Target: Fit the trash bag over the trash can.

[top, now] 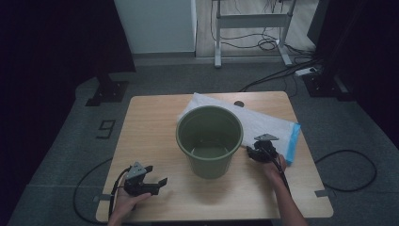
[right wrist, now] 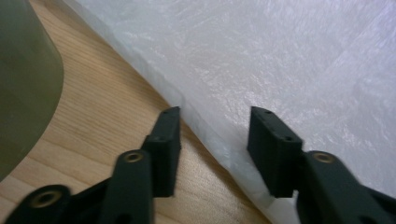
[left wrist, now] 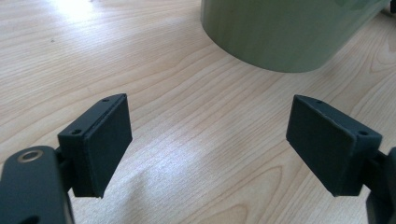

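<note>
An olive-green plastic bucket (top: 209, 141) stands upright and empty in the middle of the wooden table (top: 150, 122). Behind it and to its right lies a flat white plastic bag (top: 268, 122) with a blue end. My right gripper (top: 251, 150) is low at the bag's near edge, just right of the bucket. In the right gripper view its jaws straddle that edge of the bag (right wrist: 280, 56) with a gap between the pads, so the right gripper (right wrist: 215, 126) is open. My left gripper (top: 157, 175) is open over bare wood at the front left; the bucket's wall (left wrist: 289, 32) is ahead of the left gripper (left wrist: 208, 140).
The blue strip (top: 292, 141) of the bag reaches toward the table's right edge. Cables trail from both grippers off the front edge. Beyond the table are a grey floor, a desk frame (top: 251, 21) and loose cables.
</note>
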Tool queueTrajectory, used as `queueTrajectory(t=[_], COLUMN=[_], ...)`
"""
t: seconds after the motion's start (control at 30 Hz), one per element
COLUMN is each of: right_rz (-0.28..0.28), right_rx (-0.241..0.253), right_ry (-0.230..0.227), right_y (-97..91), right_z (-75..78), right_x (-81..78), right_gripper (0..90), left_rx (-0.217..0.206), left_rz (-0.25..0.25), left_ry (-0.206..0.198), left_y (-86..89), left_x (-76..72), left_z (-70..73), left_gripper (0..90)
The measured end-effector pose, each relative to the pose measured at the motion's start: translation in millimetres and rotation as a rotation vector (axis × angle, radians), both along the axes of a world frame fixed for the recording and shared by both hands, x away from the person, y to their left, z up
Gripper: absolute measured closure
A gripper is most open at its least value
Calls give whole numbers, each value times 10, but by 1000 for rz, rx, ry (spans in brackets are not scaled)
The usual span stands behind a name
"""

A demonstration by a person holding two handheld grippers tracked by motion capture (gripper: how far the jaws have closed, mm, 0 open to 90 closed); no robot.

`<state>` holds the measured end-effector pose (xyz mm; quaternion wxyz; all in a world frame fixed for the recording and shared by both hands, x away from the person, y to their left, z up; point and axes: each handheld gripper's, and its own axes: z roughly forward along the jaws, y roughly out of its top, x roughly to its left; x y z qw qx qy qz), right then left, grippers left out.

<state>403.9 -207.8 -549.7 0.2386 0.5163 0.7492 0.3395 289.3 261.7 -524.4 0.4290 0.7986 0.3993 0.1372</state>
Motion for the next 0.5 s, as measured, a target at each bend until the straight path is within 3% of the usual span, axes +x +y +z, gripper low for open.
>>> queueTrajectory(t=[0.07, 0.23, 0.37, 0.5], right_rz=[-21, -69, -74, -83], right_rx=[21, 30, 40, 52], right_ry=[5, 15, 4, -24], right_y=[-36, -112, -189, -305], right_z=[-2, 9, 49, 67], right_x=[6, -2, -123, -371], right_gripper=[697, 869, 886, 886], left_rx=[3, 22, 25, 33], left_rz=[1, 0, 0, -1], left_ry=[2, 14, 19, 26], left_y=[8, 1, 8, 2], left_x=[-1, 5, 2, 6], left_z=[-10, -46, -58, -69], left_gripper=[140, 141, 142, 143])
